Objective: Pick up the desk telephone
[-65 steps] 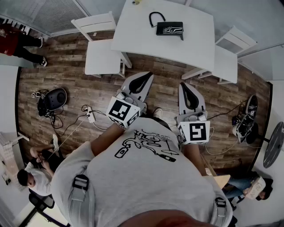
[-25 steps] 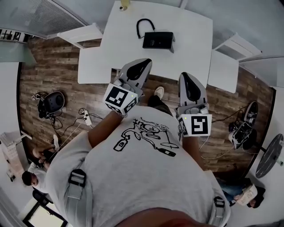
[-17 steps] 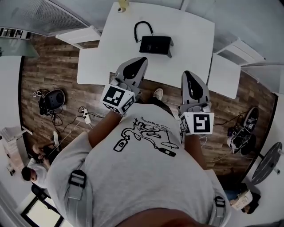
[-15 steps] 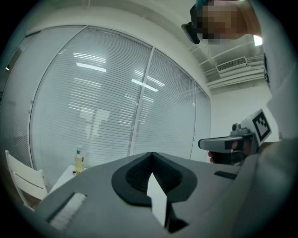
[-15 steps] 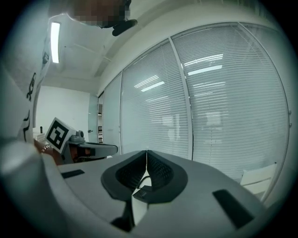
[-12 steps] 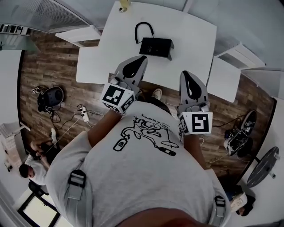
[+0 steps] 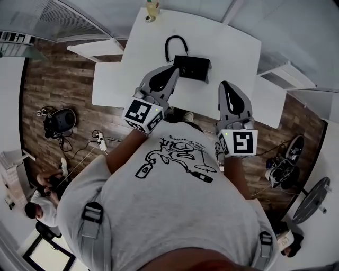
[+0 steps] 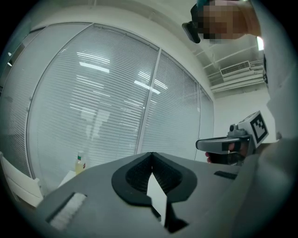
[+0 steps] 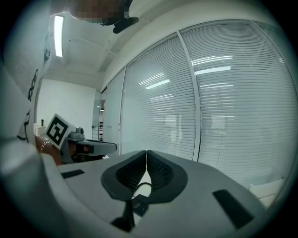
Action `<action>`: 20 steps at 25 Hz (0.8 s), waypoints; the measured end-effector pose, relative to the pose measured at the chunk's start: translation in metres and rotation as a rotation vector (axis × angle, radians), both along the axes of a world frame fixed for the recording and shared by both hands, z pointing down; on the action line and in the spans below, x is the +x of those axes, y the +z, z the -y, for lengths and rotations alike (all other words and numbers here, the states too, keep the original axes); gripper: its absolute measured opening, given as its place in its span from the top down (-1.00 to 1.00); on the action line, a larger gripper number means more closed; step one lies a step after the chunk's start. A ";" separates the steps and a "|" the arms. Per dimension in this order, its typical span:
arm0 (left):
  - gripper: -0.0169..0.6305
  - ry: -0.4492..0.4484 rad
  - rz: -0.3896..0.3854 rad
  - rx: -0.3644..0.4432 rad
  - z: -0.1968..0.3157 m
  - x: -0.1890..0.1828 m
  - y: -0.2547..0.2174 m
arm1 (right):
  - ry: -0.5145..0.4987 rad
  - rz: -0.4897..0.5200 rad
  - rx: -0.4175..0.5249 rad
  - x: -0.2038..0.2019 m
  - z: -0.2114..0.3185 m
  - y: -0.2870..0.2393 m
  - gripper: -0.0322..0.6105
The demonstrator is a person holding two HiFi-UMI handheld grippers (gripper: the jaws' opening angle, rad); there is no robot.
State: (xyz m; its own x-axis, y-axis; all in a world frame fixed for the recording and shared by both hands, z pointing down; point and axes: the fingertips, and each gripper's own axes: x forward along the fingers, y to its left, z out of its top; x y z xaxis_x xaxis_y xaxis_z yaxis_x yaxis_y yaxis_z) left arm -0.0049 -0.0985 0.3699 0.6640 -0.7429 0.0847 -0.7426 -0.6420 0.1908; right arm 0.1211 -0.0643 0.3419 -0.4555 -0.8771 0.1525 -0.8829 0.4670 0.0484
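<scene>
No legible text (shirt print (image 7: 177, 159) unreadable)

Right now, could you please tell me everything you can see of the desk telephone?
The desk telephone is a flat, black, roughly rectangular unit lying on the white table near its middle. A black cord loops from its far left corner over the tabletop. Keys and handset are too small to make out. The shut left tongs point at its left edge; contact cannot be judged.

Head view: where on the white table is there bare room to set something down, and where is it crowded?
Bare: the table's right part, between telephone and right edge; also the left strip from bottle to near edge. Crowded: the middle, with telephone, cord and left gripper.
</scene>
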 end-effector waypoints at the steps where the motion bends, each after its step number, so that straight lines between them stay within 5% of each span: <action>1: 0.93 0.006 0.000 0.001 0.005 -0.002 -0.001 | 0.006 0.000 0.001 -0.002 0.005 -0.001 0.88; 11: 0.92 0.070 -0.047 -0.036 0.029 -0.016 0.021 | 0.074 -0.023 -0.058 -0.002 0.028 0.021 0.88; 20: 0.89 0.118 0.006 -0.172 0.047 -0.016 0.090 | 0.048 -0.019 -0.214 0.002 0.045 0.090 0.82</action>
State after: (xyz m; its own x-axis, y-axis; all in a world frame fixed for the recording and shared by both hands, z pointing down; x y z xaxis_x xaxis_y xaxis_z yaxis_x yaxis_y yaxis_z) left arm -0.0204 -0.1456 0.4601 0.7448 -0.6339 0.2083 -0.6655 -0.6830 0.3011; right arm 0.1236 -0.1090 0.4317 -0.4092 -0.8445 0.3455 -0.9043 0.4258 -0.0305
